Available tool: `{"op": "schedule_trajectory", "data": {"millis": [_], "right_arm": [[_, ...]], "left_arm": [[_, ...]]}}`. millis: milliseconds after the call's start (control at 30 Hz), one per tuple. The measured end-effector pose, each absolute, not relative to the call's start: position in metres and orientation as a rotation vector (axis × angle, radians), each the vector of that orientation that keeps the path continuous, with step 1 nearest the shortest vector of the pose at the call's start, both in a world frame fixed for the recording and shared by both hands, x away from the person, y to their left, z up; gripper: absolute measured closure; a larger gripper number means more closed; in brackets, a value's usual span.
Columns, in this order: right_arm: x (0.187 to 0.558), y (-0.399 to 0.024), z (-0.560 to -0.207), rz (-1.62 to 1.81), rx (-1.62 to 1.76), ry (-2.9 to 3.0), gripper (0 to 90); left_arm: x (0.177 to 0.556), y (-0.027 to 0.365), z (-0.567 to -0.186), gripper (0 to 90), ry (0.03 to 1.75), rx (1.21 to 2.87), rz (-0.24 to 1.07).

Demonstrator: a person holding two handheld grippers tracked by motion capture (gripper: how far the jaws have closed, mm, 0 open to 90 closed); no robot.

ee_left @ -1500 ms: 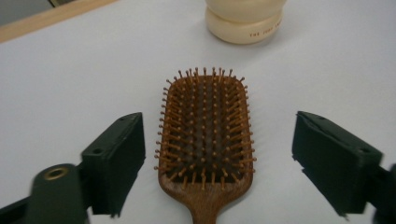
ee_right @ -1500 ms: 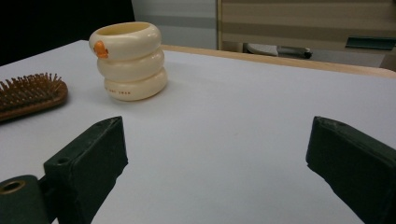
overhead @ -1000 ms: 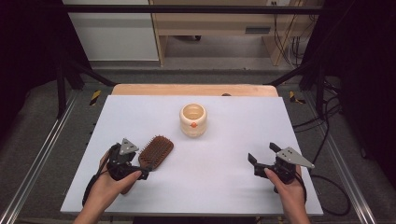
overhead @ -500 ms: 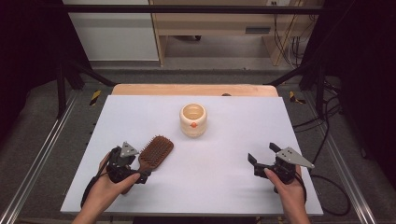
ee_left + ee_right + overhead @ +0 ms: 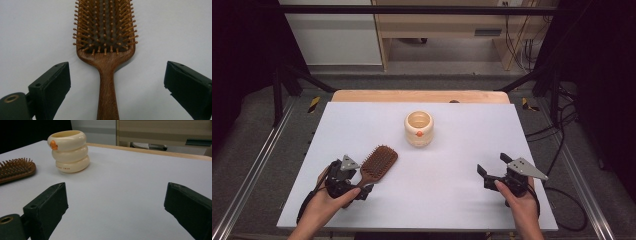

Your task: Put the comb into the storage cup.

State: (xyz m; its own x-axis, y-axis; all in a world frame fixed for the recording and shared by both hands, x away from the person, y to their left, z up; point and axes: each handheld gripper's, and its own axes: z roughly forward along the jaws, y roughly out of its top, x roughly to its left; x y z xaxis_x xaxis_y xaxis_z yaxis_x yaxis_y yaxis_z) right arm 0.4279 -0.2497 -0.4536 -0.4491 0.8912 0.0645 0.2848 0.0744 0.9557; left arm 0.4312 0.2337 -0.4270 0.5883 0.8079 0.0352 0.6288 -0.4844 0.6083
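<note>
Between the spread fingers, hairbrush (image 5: 106,50) handle points toward left gripper (image 5: 116,87)

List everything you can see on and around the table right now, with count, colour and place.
hairbrush: 1, brown wood, bristles up, near-left of the table, its handle between the open jaws of the left gripper
cup: 1, cream with an orange spot, ribbed, upright at table centre
table: 1, white top with a wooden far edge
left gripper: 1, black, open, held in the left hand
right gripper: 1, black, open, near-right, holding nothing, in the right hand
</note>
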Motion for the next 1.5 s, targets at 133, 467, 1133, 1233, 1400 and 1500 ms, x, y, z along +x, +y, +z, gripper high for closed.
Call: {"op": "schedule_trajectory", "data": {"millis": [133,467,1133,1233,1400,1500], "right_arm": [[0.428,-0.25,-0.454,1.389,1.164,1.795,5.3],[0.428,-0.249,-0.454,1.388,1.166,1.797,5.3],[0.428,-0.248,-0.454,1.385,1.161,1.804,5.2],[0.428,-0.248,-0.455,1.384,1.16,1.805,5.2],[0.428,-0.248,-0.455,1.384,1.16,1.807,5.2],[0.429,-0.248,-0.455,1.384,1.16,1.806,5.2]], "left_arm": [[0.431,0.236,-0.429,6.8,1.146,2.283,0.418],[0.43,0.237,-0.435,6.6,1.146,2.302,0.396],[0.43,0.241,-0.44,7.2,1.159,2.331,0.377],[0.43,0.241,-0.441,7.2,1.158,2.343,0.359],[0.43,0.241,-0.441,7.5,1.157,2.358,0.346],[0.431,0.242,-0.442,7.7,1.168,2.356,0.338]]}}
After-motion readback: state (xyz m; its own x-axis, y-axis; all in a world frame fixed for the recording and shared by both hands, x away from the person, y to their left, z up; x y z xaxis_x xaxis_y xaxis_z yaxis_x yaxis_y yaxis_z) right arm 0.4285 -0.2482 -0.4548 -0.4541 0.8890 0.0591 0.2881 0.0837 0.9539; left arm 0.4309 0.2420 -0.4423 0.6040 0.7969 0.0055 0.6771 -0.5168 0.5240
